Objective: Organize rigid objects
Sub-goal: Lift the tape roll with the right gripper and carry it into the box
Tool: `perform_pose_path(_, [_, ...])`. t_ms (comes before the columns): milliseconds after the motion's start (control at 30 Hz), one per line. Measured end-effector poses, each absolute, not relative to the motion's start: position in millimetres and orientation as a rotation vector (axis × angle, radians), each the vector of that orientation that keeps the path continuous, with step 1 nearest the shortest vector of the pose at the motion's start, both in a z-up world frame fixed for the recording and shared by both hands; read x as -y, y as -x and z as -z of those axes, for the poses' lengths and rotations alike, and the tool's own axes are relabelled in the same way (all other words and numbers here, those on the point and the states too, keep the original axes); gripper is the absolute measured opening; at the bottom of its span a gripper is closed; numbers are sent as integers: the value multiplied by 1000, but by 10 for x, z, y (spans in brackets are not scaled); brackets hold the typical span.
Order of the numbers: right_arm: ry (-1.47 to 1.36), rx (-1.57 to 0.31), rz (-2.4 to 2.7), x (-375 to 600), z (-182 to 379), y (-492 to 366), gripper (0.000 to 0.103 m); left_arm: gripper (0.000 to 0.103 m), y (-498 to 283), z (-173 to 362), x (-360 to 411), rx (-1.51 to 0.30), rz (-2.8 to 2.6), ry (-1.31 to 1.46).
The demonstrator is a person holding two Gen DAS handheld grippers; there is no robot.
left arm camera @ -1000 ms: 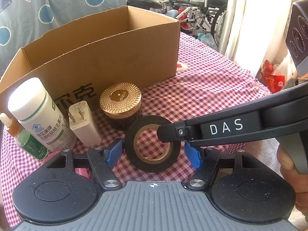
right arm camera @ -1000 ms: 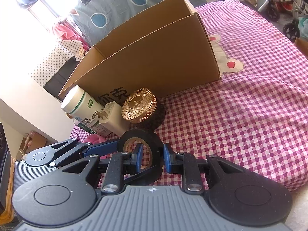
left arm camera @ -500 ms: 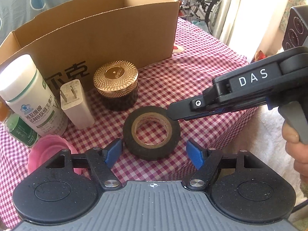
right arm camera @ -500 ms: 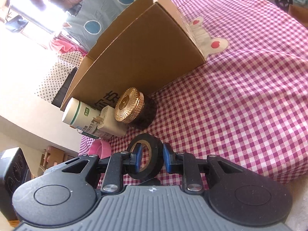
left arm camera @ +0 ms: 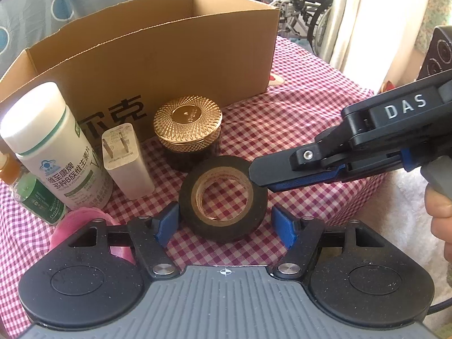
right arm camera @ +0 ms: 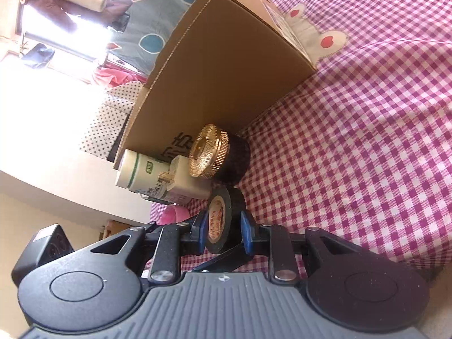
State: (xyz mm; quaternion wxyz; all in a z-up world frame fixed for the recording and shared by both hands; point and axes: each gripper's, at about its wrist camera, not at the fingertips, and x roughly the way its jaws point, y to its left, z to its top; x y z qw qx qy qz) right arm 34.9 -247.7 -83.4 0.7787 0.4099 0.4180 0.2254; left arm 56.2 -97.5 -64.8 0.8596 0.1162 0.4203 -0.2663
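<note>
A black tape roll (left arm camera: 223, 197) lies on the red checked cloth. My right gripper (left arm camera: 260, 179) comes in from the right and is shut on the roll's right wall; the right wrist view shows the roll (right arm camera: 223, 220) clamped between its blue pads. My left gripper (left arm camera: 224, 223) is open, its jaws either side of the roll, touching nothing. Behind stand a gold-lidded jar (left arm camera: 188, 130), a white charger (left arm camera: 127, 159), a white pill bottle (left arm camera: 53, 147) and a small green bottle (left arm camera: 36, 197). An open cardboard box (left arm camera: 158, 56) stands behind them.
A pink dish (left arm camera: 84, 226) lies by my left jaw. The table edge drops off at the right (left arm camera: 375, 186). A wheelchair and curtain stand beyond the table. The checked cloth (right arm camera: 367, 141) stretches right of the box.
My right gripper has rolled onto its side and pulled back slightly to the right, staying shut on the tape roll, which now tilts up. My left gripper stayed open around it.
</note>
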Motion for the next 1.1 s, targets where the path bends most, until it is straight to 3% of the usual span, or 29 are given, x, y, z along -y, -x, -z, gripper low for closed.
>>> perform_pose_path(300, [-920, -918, -445, 2477, 1008, -438, 26, 66, -575, 623, 869, -868, 548, -229])
perform_pose_path(633, [-739, -891, -391, 2292, 724, -386, 25, 65, -549, 530, 827, -869, 537, -175])
perform_pose_path(1100, [-616, -699, -436, 2194, -374, -415, 25, 65, -516, -471, 694, -679, 508, -120])
